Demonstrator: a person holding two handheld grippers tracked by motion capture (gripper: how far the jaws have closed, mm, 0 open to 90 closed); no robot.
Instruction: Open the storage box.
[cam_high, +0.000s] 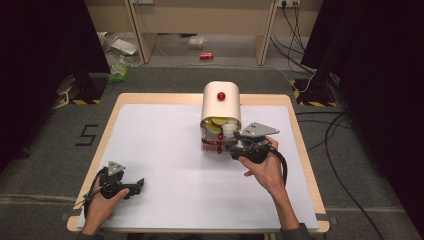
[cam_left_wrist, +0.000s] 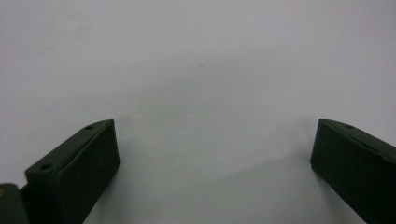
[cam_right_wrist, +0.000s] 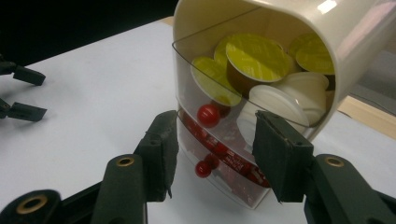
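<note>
At the table, the right gripper (cam_right_wrist: 215, 140) faces the front of a cream dispenser (cam_right_wrist: 355, 28). Its jaws are drawn in to a narrow gap, and whether they pinch anything cannot be told. A red knob (cam_right_wrist: 208, 115) on the clear top drawer (cam_right_wrist: 187, 74) sits between the jaws, just past their tips. A second knob (cam_right_wrist: 203, 169) lies lower, between the jaws. Yellow and white capsules (cam_right_wrist: 257, 56) fill the drawer above the right jaw. The left gripper (cam_left_wrist: 215, 154) rests well apart, its jaws spread wide with bare white table (cam_left_wrist: 201, 65) between and ahead of them.
</note>
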